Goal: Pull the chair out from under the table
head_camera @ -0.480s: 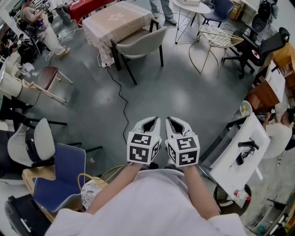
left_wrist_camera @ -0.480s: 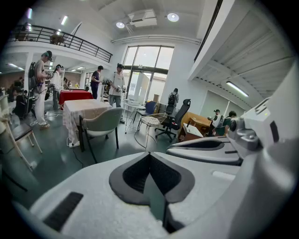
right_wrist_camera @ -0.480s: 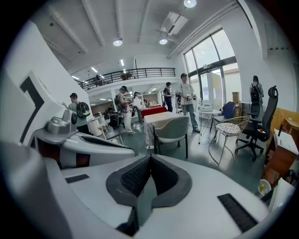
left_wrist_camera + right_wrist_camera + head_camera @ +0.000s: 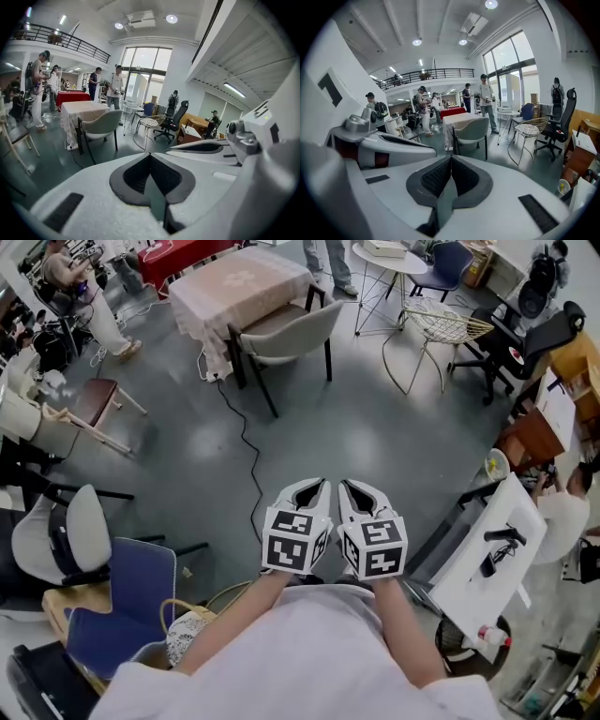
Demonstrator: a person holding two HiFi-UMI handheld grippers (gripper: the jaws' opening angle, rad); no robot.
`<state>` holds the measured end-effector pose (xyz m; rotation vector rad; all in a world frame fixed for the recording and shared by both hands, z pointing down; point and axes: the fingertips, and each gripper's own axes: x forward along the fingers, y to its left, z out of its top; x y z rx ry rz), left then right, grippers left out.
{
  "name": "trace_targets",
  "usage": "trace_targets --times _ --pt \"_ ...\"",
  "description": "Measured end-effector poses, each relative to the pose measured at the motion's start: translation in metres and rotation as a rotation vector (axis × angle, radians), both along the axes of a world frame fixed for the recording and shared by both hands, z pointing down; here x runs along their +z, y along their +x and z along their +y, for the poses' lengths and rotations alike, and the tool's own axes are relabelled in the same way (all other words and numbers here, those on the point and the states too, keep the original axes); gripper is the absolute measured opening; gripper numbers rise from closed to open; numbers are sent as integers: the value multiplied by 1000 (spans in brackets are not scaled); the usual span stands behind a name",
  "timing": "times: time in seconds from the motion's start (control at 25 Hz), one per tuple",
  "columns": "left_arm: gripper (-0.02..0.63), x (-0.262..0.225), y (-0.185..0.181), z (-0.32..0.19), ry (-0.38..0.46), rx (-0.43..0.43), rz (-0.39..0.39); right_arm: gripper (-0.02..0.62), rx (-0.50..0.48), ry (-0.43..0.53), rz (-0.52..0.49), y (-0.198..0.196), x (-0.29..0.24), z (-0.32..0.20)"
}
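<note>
While the left tool (image 4: 310,487) and right tool (image 4: 353,487) hang side by side above the floor (image 4: 375,427), jaws of each pressed together on nothing, grey chair (image 4: 291,329) well ahead, pushed up to the cloth-covered tabletop (image 4: 234,282)

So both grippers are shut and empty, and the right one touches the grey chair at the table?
No: the head view shows the right gripper well apart from the grey chair at the table. Both it and the left gripper are shut and empty.
</note>
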<state>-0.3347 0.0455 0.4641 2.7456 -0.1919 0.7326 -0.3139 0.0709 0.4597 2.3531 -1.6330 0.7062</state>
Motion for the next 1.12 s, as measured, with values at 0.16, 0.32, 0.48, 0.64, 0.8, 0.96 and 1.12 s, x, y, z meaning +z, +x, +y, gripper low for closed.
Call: trace_targets --times 0.16,0.32,0.48,0.64,0.8,0.96,1.12 --pt "5 0 -6 -9 -5 -14 5 5 -9 -3 -1 -6 1 -10" --pt "5 2 -9 -19 -21 -32 3 5 -35 -21 7 -13 3 -20" --pt "5 3 -2 -19 -30 -27 10 5 -34 -24 6 -8 5 -25" --pt "5 8 7 -24 -27 -28 -2 5 -29 -26 -22 4 10 -29" --pt "5 14 24 -37 -24 -55 -33 5 -44 -13 -36 28 13 -40" --pt "5 20 53 -52 -11 -88 -51 5 -79 -9 -51 54 22 -53" --pt "5 25 91 -62 -7 -102 -71 5 -99 -4 -80 94 27 -66"
